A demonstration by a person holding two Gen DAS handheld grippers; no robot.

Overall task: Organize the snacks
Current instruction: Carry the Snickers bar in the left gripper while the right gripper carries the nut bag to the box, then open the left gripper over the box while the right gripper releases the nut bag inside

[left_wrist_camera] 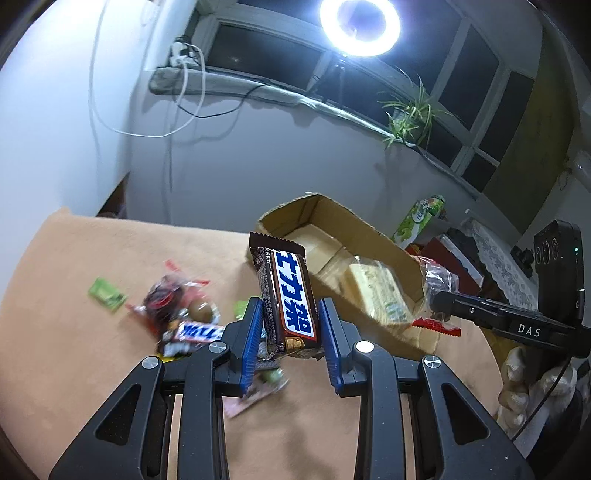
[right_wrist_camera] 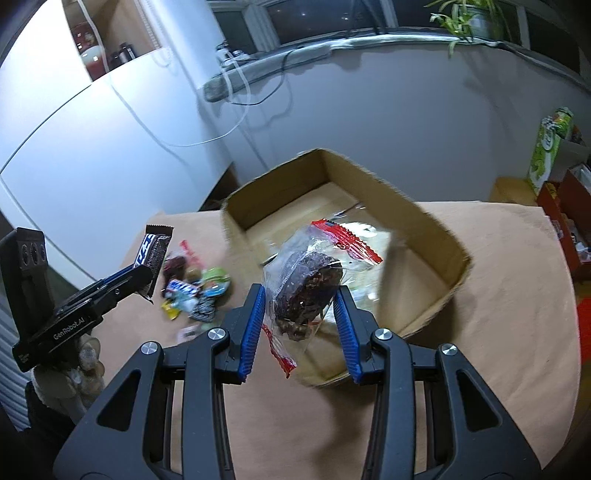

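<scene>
My left gripper point(left_wrist_camera: 290, 319) is shut on a brown chocolate bar point(left_wrist_camera: 286, 295) with a blue and white label, held upright above the table, left of the open cardboard box point(left_wrist_camera: 332, 218). It also shows in the right wrist view point(right_wrist_camera: 153, 251). My right gripper point(right_wrist_camera: 301, 301) is shut on a clear bag of dark snack with red edges point(right_wrist_camera: 306, 280), held over the near side of the cardboard box point(right_wrist_camera: 424, 221). A clear pack of pale biscuits point(left_wrist_camera: 380, 291) lies in the box. A pile of loose snacks point(left_wrist_camera: 173, 310) lies on the orange tabletop, also seen from the right point(right_wrist_camera: 195, 291).
A green wrapper point(left_wrist_camera: 107, 293) lies apart at the left. A green carton point(right_wrist_camera: 545, 147) and red boxes point(right_wrist_camera: 565, 221) stand beyond the table at the right. A white wall with cables, a window sill and a ring light point(left_wrist_camera: 360, 27) are behind.
</scene>
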